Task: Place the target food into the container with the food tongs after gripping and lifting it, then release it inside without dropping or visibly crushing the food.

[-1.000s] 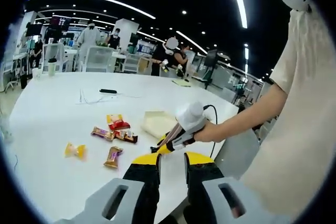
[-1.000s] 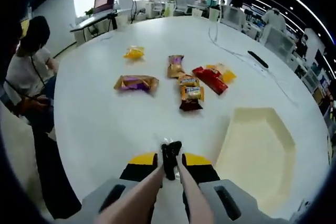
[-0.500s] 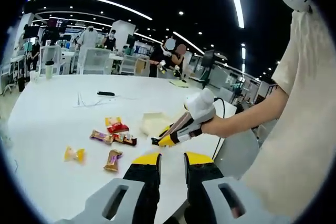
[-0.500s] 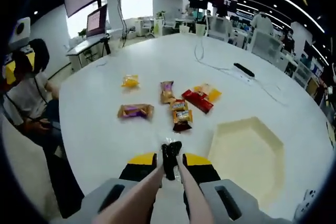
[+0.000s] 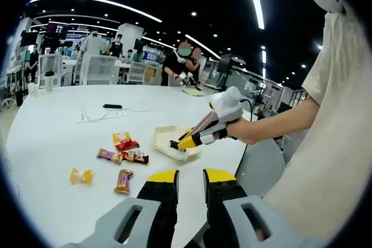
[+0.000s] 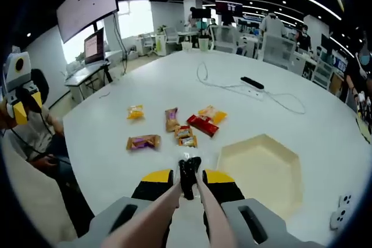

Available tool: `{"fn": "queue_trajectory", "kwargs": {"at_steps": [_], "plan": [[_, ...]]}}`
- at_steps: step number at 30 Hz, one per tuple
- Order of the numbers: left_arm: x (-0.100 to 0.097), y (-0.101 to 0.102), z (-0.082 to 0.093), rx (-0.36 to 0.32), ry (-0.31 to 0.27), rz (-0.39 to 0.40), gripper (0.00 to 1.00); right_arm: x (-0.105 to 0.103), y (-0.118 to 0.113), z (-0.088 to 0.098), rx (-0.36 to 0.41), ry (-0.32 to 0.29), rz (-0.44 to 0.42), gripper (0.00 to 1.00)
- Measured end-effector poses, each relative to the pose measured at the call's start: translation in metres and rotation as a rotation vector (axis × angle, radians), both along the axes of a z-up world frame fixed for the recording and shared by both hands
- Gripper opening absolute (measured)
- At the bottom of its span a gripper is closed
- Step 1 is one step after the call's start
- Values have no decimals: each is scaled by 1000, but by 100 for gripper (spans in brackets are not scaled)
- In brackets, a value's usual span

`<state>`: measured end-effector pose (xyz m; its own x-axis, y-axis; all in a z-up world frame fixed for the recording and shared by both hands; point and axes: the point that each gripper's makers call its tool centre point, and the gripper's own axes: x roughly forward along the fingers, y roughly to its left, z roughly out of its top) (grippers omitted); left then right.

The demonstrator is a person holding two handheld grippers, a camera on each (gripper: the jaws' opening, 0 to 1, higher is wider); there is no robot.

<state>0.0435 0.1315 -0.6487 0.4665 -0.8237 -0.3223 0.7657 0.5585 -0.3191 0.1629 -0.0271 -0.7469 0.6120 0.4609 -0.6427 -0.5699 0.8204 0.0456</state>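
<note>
1. On the white round table (image 6: 116, 161) lies a loose cluster of wrapped snacks: a purple-and-gold packet (image 6: 143, 142), a yellow candy (image 6: 135, 111), a brown bar (image 6: 171, 118), a red packet (image 6: 202, 125) and an orange packet (image 6: 213, 112) touching it.
2. Just right of the cluster, in the right gripper view, sits a cream hexagonal container (image 6: 261, 169), with no food in it.
3. The right gripper (image 6: 189, 179) has its jaws pressed onto the pink handles of the food tongs (image 6: 189, 169); the dark tong tips meet, with nothing between them, and hang above bare table near the container.
4. From the left gripper view, the right gripper (image 5: 200, 136) reaches over the container (image 5: 171, 142), held by a person's hand.
5. The left gripper (image 5: 190, 189) hovers apart, its jaws parted by a narrow gap and gripping nothing.
6. A black remote (image 6: 252, 82) and a white cable (image 6: 221, 82) lie farther back.
</note>
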Motion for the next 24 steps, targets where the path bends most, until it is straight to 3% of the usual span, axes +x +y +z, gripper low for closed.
{"fn": "queue_trajectory", "kwargs": {"at_steps": [17, 24], "plan": [[10, -1, 12, 16, -37, -44, 15, 15, -14, 29, -1, -77, -46, 19], [6, 6, 10, 9, -26, -29, 15, 26, -27, 52, 2, -126, -83, 19]]}}
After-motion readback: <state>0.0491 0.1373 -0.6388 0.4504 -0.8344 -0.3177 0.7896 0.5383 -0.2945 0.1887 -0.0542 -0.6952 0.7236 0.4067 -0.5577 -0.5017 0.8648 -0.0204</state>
